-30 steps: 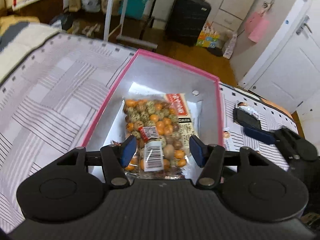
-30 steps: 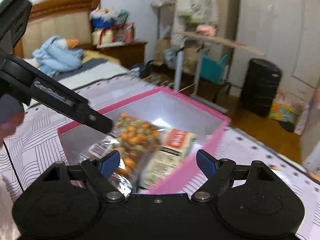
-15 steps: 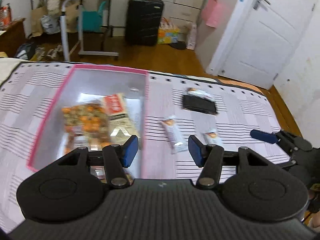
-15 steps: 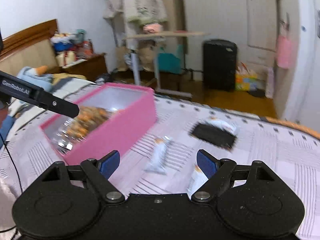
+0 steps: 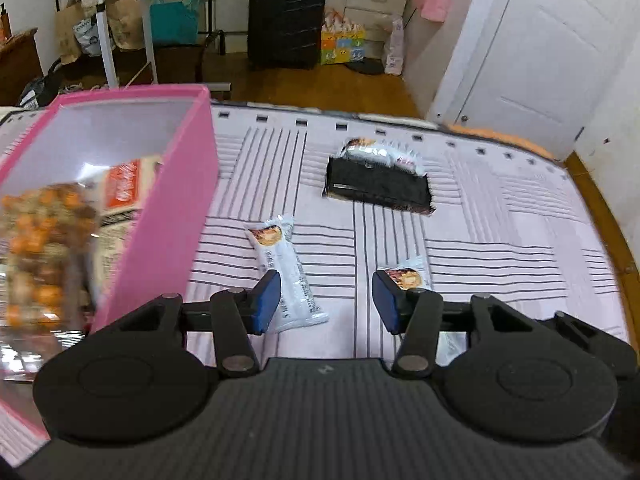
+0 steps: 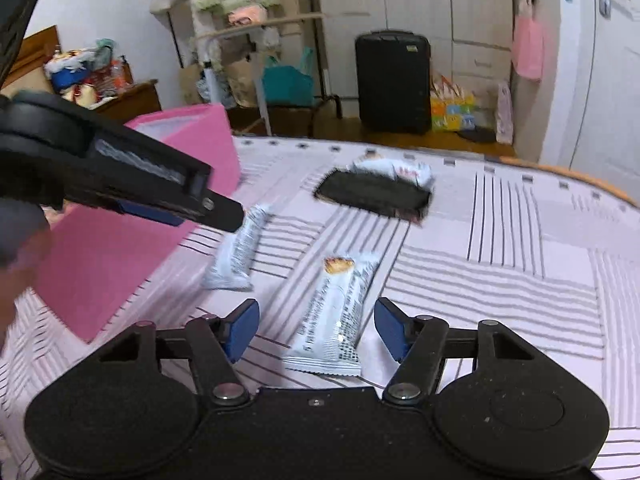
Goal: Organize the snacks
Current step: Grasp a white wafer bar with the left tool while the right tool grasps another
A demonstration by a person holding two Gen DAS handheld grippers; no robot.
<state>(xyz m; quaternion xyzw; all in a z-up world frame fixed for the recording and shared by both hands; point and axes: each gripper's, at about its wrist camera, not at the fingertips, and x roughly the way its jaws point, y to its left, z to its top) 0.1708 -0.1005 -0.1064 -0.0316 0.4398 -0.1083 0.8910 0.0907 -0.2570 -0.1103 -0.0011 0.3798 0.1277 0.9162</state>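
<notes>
- Right tool [image 6: 316,330] has just been narrowing but isn't pinching yet; the snack bar [image 6: 334,312] lies between its pads on the bed [image 6: 500,280]. I'd drop straight down and squeeze mid-wrapper.
- Left tool [image 5: 326,300] is spread too, closing, beside the second bar [image 5: 286,270].
- Only the left view shows the nut bag [image 5: 40,248] inside the pink box [image 5: 168,208] at the bed's left edge.

Bedroom w/ wood floor [image 5: 328,88] — black suitcase [image 5: 286,16], white door [image 5: 532,52], wardrobe [image 6: 452,20] — wooden headboard [image 6: 36,56] left.
</notes>
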